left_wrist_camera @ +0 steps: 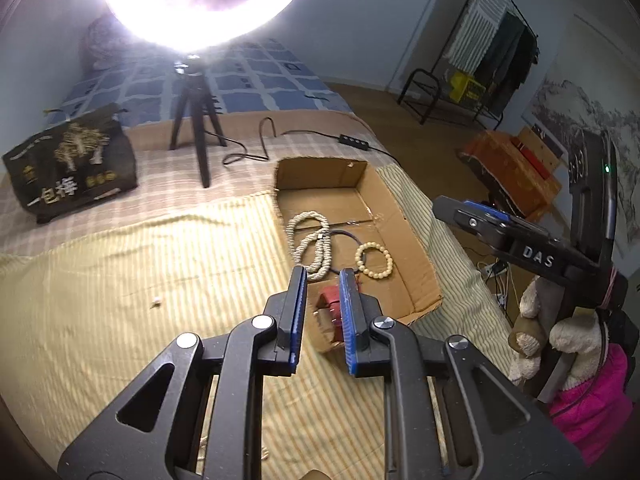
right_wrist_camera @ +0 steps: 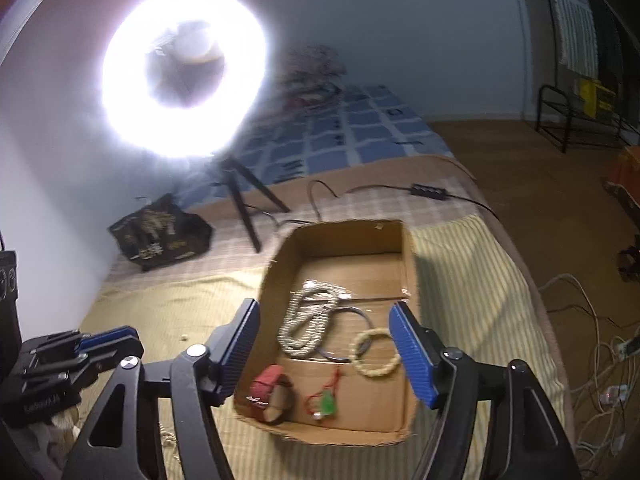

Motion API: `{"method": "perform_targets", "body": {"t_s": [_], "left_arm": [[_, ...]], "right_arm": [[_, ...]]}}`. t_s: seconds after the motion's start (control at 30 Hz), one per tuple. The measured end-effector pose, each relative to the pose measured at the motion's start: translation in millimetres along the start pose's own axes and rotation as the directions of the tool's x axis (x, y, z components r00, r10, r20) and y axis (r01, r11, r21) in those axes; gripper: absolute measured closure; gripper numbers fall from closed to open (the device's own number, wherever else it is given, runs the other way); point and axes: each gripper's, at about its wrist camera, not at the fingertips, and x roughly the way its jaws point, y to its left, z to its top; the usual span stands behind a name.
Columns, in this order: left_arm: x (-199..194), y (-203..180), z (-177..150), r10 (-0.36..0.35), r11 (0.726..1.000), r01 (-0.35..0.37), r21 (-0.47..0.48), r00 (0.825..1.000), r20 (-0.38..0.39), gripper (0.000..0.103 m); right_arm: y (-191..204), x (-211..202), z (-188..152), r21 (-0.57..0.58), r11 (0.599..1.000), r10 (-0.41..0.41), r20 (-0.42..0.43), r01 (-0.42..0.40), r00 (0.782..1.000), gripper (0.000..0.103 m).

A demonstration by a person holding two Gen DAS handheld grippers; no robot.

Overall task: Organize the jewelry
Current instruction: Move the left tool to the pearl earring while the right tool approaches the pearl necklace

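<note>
An open cardboard box (right_wrist_camera: 408,248) lies on the striped yellow cloth. In it are a white beaded necklace (right_wrist_camera: 308,320), a cream bead bracelet (right_wrist_camera: 374,360), a dark bangle (right_wrist_camera: 352,312), a red strap (right_wrist_camera: 268,390) and a green pendant on red cord (right_wrist_camera: 326,402). My right gripper (right_wrist_camera: 325,306) hangs above the box's near half, open wide, nothing between its pads. My left gripper (left_wrist_camera: 323,276) hovers over the box's near left corner (left_wrist_camera: 320,344), shut to a narrow slit and empty. Beyond it lie the necklace (left_wrist_camera: 312,240) and bracelet (left_wrist_camera: 374,260).
A bright ring light on a tripod (left_wrist_camera: 196,120) stands behind the box, its cable and controller (left_wrist_camera: 352,140) trailing right. A black printed bag (left_wrist_camera: 72,164) sits back left. A small white bit (left_wrist_camera: 156,301) lies on the cloth. The bed edge (right_wrist_camera: 520,288) drops to a floor with cables.
</note>
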Motion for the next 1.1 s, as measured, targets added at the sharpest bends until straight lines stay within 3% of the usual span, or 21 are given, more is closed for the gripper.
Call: {"method": "perform_targets", "body": {"t_s": [0.3,0.47,0.7,0.87,1.03,1.1], "left_arm": [[-28.5,61.7,-17.6,0.102,0.994,-0.101,-0.041,0.995,0.022,0.088],[-25.6,95.2,-27.7,0.138,0.987,-0.138,-0.079,0.990,-0.001,0.088],[-11.4,134.9,-36.4,0.142,0.983,-0.147,-0.111,0.989,-0.048,0.088],[6.4,156.9,-40.3,0.130,0.982,-0.141,-0.127,0.987,-0.091,0.088],[35.2,168.3,-44.5,0.113,0.983,-0.133,-0.129,0.981,-0.157,0.088],[48.5,168.8,-44.9,0.110,0.983,-0.133,-0.127,0.978,-0.177,0.088]], "right_arm": [[64.9,-17.2,-18.6,-0.186,0.982,0.033,0.090,-0.016,0.995,0.004],[103.7,-14.9,-35.9,-0.308,0.951,0.051,0.031,-0.039,0.998,0.000],[132.9,10.0,-75.5,-0.372,0.913,0.130,-0.118,-0.165,0.984,0.005],[153.0,38.9,-113.9,-0.437,0.856,0.166,-0.272,-0.275,0.948,0.015],[171.1,67.7,-151.7,-0.459,0.793,0.187,-0.445,-0.402,0.876,0.018],[175.9,73.9,-160.7,-0.463,0.777,0.187,-0.477,-0.426,0.859,0.018]]}}
